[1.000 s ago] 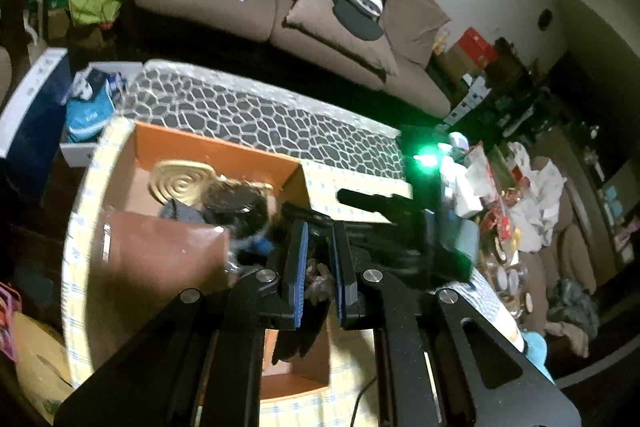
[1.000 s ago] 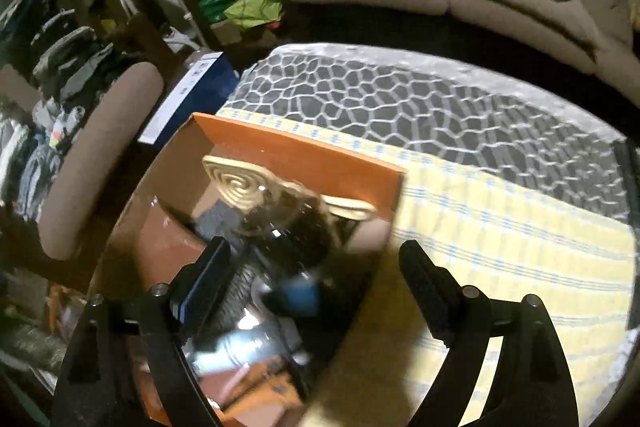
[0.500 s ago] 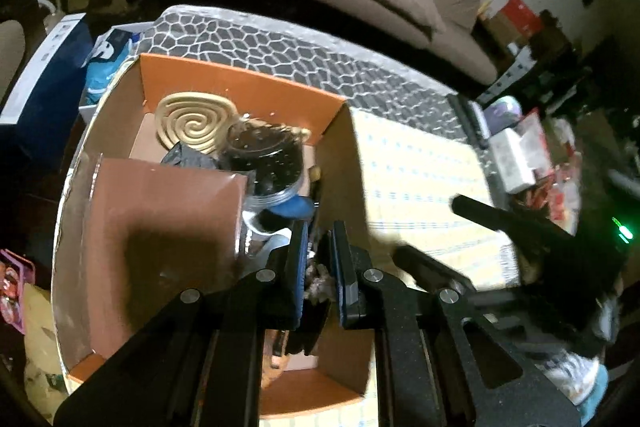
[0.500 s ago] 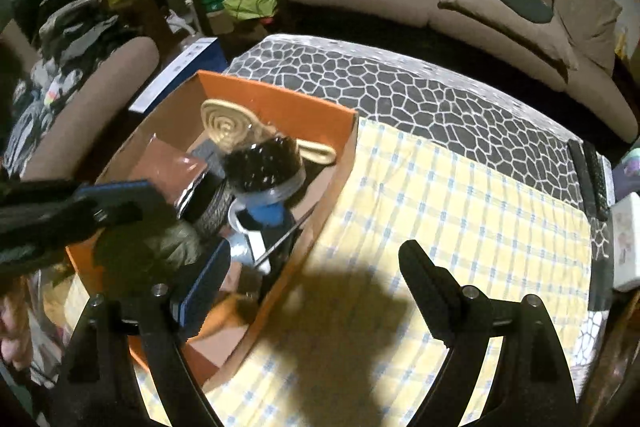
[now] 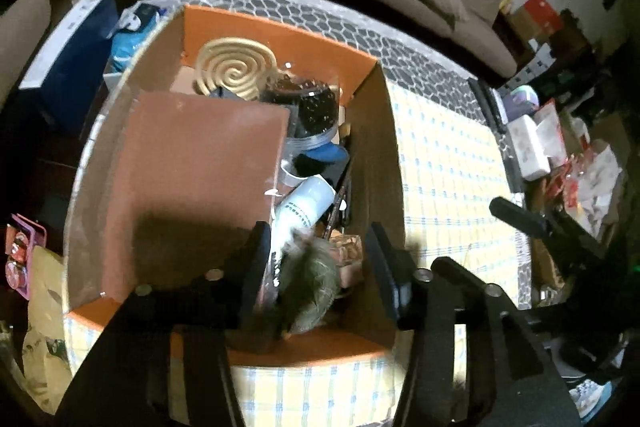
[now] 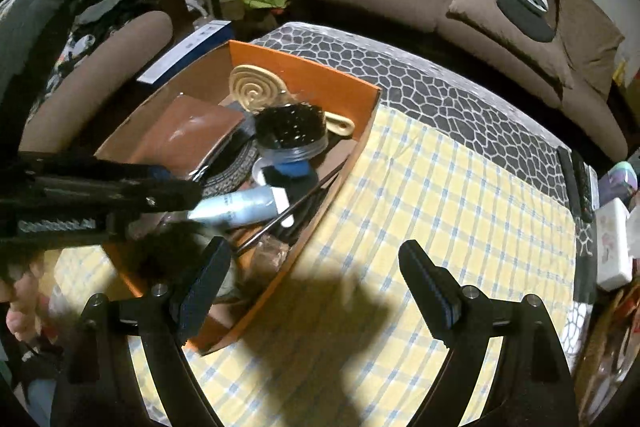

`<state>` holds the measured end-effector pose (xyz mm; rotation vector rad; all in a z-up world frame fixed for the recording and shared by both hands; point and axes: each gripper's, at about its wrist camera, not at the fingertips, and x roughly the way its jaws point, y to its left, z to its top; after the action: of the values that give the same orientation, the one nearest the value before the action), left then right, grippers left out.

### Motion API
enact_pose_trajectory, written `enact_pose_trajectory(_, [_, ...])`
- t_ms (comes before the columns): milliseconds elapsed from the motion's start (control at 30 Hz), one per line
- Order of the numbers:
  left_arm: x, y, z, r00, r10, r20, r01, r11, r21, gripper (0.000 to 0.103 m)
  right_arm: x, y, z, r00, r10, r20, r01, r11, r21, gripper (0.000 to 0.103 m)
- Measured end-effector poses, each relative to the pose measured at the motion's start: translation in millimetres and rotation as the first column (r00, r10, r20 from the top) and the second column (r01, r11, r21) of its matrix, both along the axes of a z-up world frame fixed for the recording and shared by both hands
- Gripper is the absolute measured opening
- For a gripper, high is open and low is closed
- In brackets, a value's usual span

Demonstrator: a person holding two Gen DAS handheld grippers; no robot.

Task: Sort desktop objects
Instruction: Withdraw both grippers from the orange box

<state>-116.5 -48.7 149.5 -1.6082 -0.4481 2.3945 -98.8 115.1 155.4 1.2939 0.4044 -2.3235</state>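
While the left gripper (image 5: 316,267) hangs over the near end of the orange box (image 5: 280,27), its fingers stand spread apart with nothing clamped between them. A fuzzy grey-green object (image 5: 314,289) lies blurred directly below the gap, inside the box, touching neither finger pad as far as can be told.

Box contents, listed outward from the left gripper:
- A white tube (image 5: 304,205) lies just ahead of the fingers, tilted.
- A brown flat board (image 5: 192,183) fills the compartment to the left of the left finger.
- A clear jar of dark beads (image 5: 314,115) rests farther ahead, on a blue-capped item (image 5: 330,155).
- A cream spiral coil (image 5: 236,67) leans against the far wall.
- A thin dark rod (image 6: 292,205) runs diagonally beside the tube.

The right gripper (image 6: 316,287) is also spread wide and holds nothing. Its left finger sits over the near corner of the box; its right finger hangs over the yellow checked cloth (image 6: 460,207). Ahead of the right finger, at the far cloth edge, lie a dark remote (image 6: 576,183) and a white case (image 6: 612,247).
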Motion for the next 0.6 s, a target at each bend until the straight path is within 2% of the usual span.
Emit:
enact_pose_trajectory(200, [24.2,-3.5,20.7,0.999,-0.014,-0.038,0.013,0.999,-0.029,0.060,28.1,-4.8,5.4,0.999,-0.005,-0.039,0.005,1.000,0.004,0.088])
enact_pose_trajectory(367, [47.1,-3.7,20.5,0.999,-0.019,-0.045,0.016,0.997,-0.080,0.067,46.1,-5.6,0.7,0.999,-0.028,-0.039,0.027,1.000,-0.006,0.088])
enact_pose_trajectory(600, [75.0,-9.8,15.2,0.997,-0.017,-0.070,0.006,0.987,-0.161,0.068,68.5,-3.8,-5.2,0.997,-0.064,-0.031,0.064,0.998,-0.005,0.088])
